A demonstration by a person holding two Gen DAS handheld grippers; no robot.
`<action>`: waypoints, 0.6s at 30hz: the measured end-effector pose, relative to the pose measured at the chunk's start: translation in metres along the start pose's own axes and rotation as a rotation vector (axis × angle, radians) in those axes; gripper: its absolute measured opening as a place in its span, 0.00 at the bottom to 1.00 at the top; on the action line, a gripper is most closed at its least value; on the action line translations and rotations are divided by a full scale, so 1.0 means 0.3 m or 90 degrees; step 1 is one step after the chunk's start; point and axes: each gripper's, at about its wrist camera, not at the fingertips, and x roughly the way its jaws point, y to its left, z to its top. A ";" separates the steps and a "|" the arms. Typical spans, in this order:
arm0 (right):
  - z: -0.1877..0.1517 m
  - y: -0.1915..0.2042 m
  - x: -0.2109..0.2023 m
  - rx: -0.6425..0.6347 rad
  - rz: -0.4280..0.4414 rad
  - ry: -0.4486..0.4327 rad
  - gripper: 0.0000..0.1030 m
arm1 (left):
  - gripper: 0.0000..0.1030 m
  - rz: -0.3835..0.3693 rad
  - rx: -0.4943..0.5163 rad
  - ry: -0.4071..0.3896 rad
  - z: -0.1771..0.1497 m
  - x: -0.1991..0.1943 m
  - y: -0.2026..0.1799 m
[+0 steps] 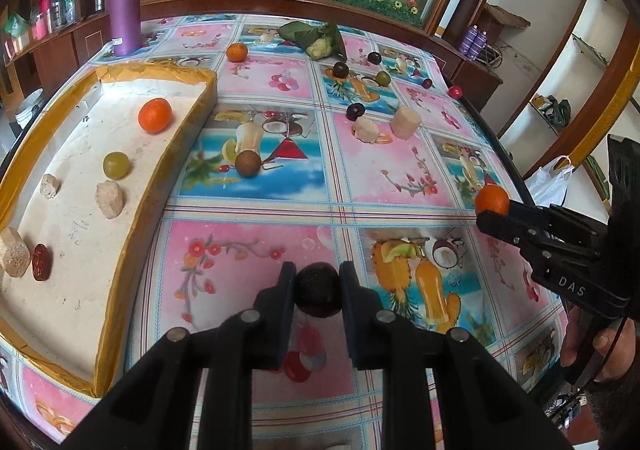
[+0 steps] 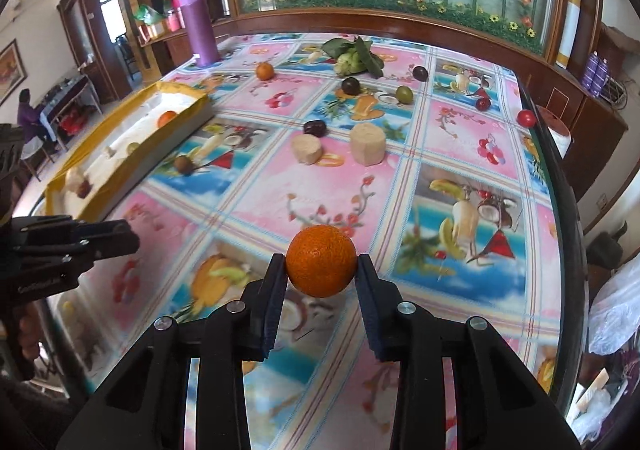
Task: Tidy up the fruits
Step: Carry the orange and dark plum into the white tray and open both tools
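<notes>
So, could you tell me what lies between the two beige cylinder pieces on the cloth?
Only bare tablecloth between the shorter cylinder and the taller cylinder, clearest in the right wrist view.

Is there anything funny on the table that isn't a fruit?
Yes. A cauliflower wrapped in green leaves lies at the far side of the table, among loose plums and an orange. It is a vegetable, so it looks odd in a fruit-sorting job.
</notes>
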 end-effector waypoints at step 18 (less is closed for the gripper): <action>0.156 0.324 0.082 -0.081 0.073 0.004 0.33 | 0.23 0.065 -0.096 -0.057 -0.022 -0.161 0.311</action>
